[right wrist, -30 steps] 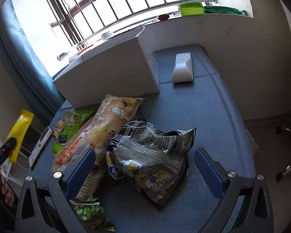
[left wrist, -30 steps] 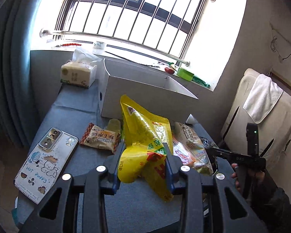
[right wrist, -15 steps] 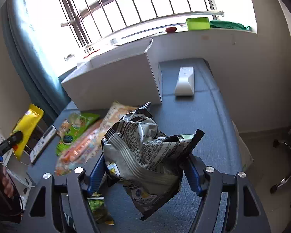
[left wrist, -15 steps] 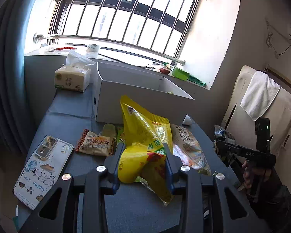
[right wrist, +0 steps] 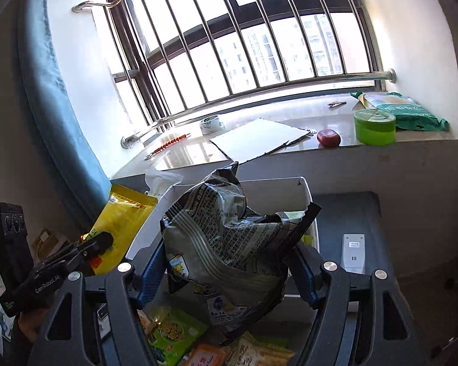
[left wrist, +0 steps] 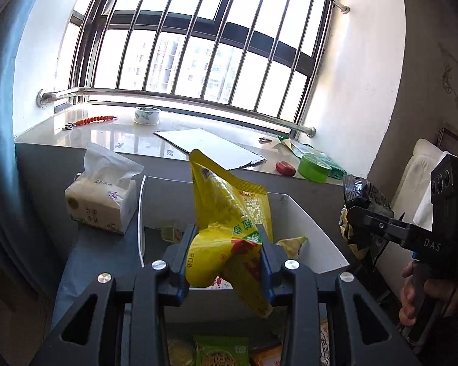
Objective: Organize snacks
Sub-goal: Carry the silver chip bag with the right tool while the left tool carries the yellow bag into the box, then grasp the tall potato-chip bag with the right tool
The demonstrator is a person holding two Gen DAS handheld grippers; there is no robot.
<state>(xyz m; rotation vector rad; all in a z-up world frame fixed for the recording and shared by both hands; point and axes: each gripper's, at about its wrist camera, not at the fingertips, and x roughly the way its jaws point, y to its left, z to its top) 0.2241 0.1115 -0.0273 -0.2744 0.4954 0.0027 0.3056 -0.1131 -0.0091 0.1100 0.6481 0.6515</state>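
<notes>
My left gripper (left wrist: 224,257) is shut on a yellow snack bag (left wrist: 229,222) and holds it up over the near edge of the open white box (left wrist: 317,231). My right gripper (right wrist: 226,262) is shut on a crumpled grey snack bag (right wrist: 226,244) and holds it above the same white box (right wrist: 290,189). The right gripper with its grey bag also shows at the right of the left wrist view (left wrist: 366,222). The left gripper with the yellow bag shows at the left of the right wrist view (right wrist: 100,241). A few small packets (left wrist: 290,242) lie inside the box.
Green and orange snack packets (right wrist: 180,335) lie on the blue-grey table below the grippers. A tissue pack (left wrist: 102,201) stands left of the box. A white remote (right wrist: 354,253) lies right of it. The windowsill behind holds a tape roll (left wrist: 146,116), a green tub (right wrist: 374,126) and a sheet of card.
Both grippers have risen and moved forward to the white box, each carrying its bag. The right gripper closed on the grey bag and lifted it off the table.
</notes>
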